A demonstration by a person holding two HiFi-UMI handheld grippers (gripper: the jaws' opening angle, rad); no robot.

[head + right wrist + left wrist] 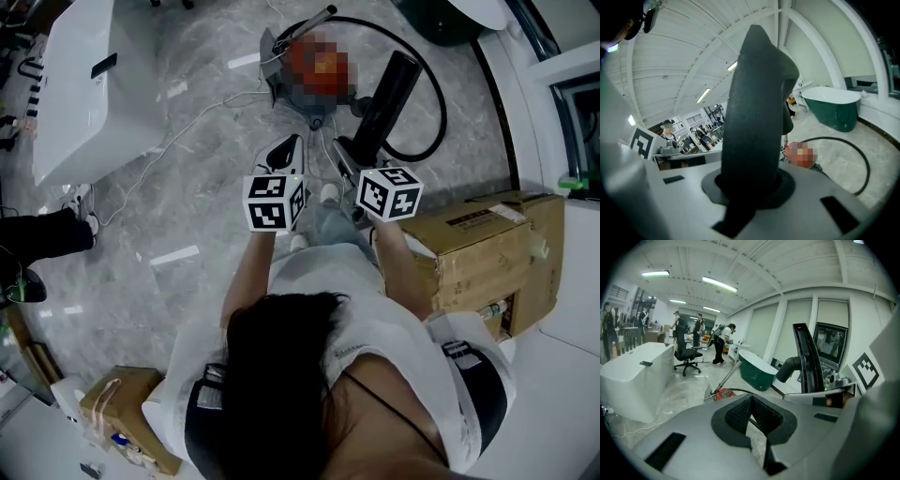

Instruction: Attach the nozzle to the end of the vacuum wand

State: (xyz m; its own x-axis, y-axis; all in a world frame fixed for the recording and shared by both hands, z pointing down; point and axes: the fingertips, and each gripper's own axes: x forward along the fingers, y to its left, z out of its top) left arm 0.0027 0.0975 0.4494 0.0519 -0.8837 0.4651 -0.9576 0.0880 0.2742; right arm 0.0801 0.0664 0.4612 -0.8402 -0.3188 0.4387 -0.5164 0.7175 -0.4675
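My right gripper (347,152) is shut on a thick black nozzle (387,94), which stands up and forward out of its jaws and fills the right gripper view (757,108). To its left, my left gripper (284,155) is shut with nothing in it. Its pads (740,413) meet with only floor showing past them. On the marble floor ahead lies the red vacuum body (317,67), with its metal wand (307,22) slanting up from it and a black hose (433,84) looping round to the right. From the left gripper view, the nozzle (806,357) rises to the right of the wand (727,377).
A white bathtub-like unit (84,84) stands at the left, with a white cord (178,136) trailing across the floor. Cardboard boxes (487,248) sit close on the right, another box (122,398) at lower left. A green tub (757,373) stands beyond the vacuum. A person's shoe (28,281) shows at the left.
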